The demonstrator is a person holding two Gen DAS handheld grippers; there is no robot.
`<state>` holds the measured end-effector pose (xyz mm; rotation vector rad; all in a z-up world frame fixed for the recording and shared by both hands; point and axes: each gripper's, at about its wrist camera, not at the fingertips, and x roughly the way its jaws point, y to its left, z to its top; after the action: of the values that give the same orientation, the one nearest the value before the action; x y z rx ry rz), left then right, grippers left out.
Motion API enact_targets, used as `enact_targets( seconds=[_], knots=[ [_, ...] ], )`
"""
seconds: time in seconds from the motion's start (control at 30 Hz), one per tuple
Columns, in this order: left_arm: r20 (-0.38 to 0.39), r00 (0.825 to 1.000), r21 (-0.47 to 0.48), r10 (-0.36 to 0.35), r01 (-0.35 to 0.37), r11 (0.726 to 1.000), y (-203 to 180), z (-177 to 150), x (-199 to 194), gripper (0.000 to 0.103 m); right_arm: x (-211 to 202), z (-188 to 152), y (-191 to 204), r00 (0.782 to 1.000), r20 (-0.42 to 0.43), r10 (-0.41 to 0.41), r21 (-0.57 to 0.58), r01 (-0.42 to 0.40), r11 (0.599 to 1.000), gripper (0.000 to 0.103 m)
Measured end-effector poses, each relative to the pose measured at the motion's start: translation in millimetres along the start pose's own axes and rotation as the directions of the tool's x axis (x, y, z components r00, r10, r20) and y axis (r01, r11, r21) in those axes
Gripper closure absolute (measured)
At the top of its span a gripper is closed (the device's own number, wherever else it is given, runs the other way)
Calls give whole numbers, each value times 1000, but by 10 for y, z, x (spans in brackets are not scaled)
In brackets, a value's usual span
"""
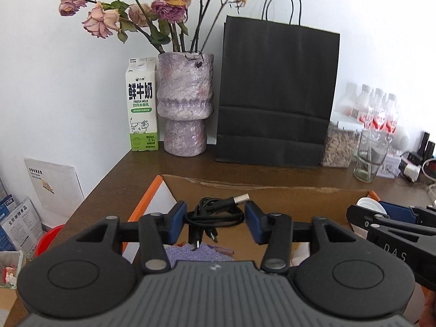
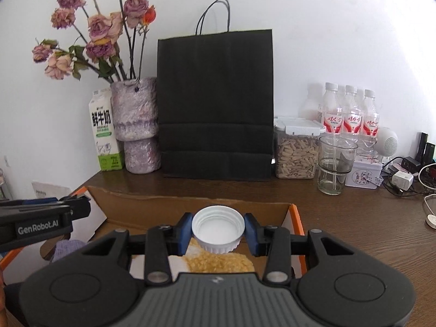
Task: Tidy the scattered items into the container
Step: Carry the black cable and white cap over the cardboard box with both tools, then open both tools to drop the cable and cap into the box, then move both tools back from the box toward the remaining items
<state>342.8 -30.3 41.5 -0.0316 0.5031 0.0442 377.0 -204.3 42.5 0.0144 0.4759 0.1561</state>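
Between the blue pads of my left gripper (image 1: 216, 222) hangs a coiled black USB cable (image 1: 218, 212), touching both pads, its plugs dangling over the open cardboard box (image 1: 272, 188). A purple cloth (image 1: 190, 253) lies in the box right under it. My right gripper (image 2: 218, 231) is shut on a white screw cap (image 2: 218, 226), hollow side up, held above the box's (image 2: 163, 204) right half, where a yellow grainy thing (image 2: 220, 263) lies. Each gripper shows at the edge of the other's view, side by side over the box.
Along the wall on the brown table (image 2: 354, 218) stand a milk carton (image 1: 141, 103), a purple vase (image 1: 185, 109) of dried roses, a black paper bag (image 1: 278, 95), a seed jar (image 2: 297, 150), a glass (image 2: 333, 166), water bottles (image 2: 351, 111) and chargers with cords (image 2: 403, 179).
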Motion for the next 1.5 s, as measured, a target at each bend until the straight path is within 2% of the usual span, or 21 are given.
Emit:
enact_targets(
  seconds=[0.03,0.07,0.1,0.13,0.17,0.23,0.4,0.87,1.2,1.5],
  knots=[
    [-8,1000,13,-1,2,1000,-18,2,-15,15,1,7,-2,1000,-11,1,0,-1,1000,53],
    [2,1000,18,16,-16,1000,-29,4,-39,0,-6,15,-8,1000,-15,-3,8,3,1000,26],
    [26,999,18,48,-49,999,-27,8,-71,0,-17,24,-8,999,-15,-32,15,32,999,22],
    [33,997,19,64,-65,998,-23,21,-89,0,-26,35,-11,999,-14,-52,11,52,999,13],
    [30,997,13,69,-70,997,-17,31,-99,0,-39,45,-20,999,-13,-45,8,45,999,7],
    [17,998,-15,62,-62,998,25,51,-99,0,-76,68,-56,1000,-11,-23,33,23,999,4],
    [-8,998,-40,69,-69,997,79,58,-69,0,-146,88,-53,1000,7,-18,36,18,999,3],
    [-3,998,-48,59,-59,997,90,83,-88,0,-174,110,-28,1000,9,-12,28,12,1000,3],
    [30,999,-37,38,-37,999,64,93,-147,0,-227,122,9,1000,27,-14,12,13,1000,3],
    [54,998,-72,44,-40,997,121,127,-219,0,-331,153,55,998,60,-10,-4,10,1000,3]
  ],
)
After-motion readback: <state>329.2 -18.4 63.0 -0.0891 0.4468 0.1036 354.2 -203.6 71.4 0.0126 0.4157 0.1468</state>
